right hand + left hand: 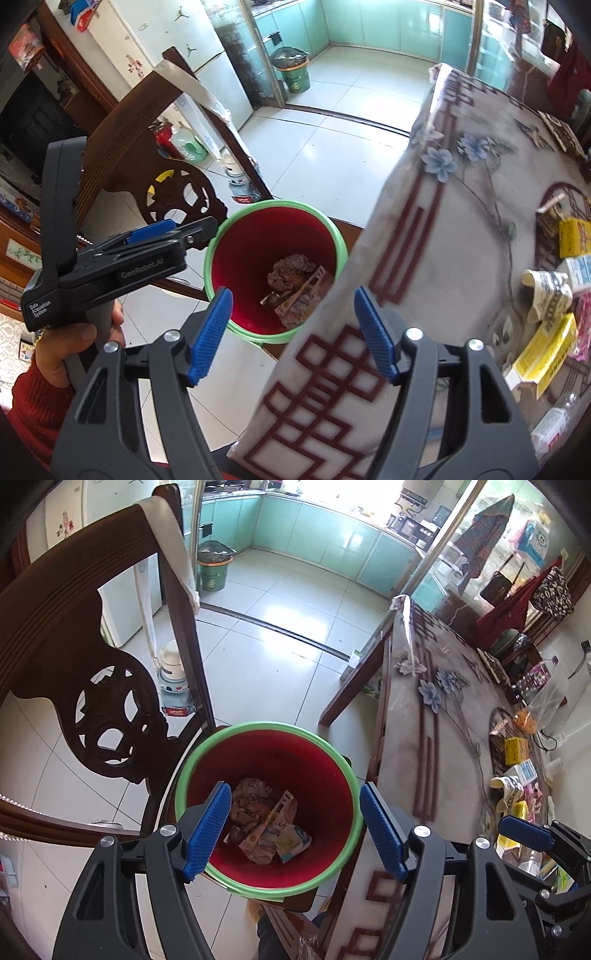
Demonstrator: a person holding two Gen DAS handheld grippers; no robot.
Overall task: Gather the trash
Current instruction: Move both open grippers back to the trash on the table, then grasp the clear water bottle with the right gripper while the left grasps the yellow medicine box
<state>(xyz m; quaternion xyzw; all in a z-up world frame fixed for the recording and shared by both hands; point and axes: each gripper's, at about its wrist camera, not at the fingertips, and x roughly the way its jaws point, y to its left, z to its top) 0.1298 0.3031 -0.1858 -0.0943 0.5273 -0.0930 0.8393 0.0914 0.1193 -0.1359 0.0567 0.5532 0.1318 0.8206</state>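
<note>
Both grippers, left [295,827] and right [293,332], hang with fingers spread, empty; litter (yellow boxes [543,350], mostly) remains on the worktop [461,229]; careless grabs may overshoot the red bin [269,734].

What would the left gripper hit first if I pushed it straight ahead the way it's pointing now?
Most likely the trash already in the red bin: the open left gripper points down into its mouth, with crumpled wrappers at the bottom. Its right finger lines up with the green rim, so it might clip that first; depth is unclear.
</note>
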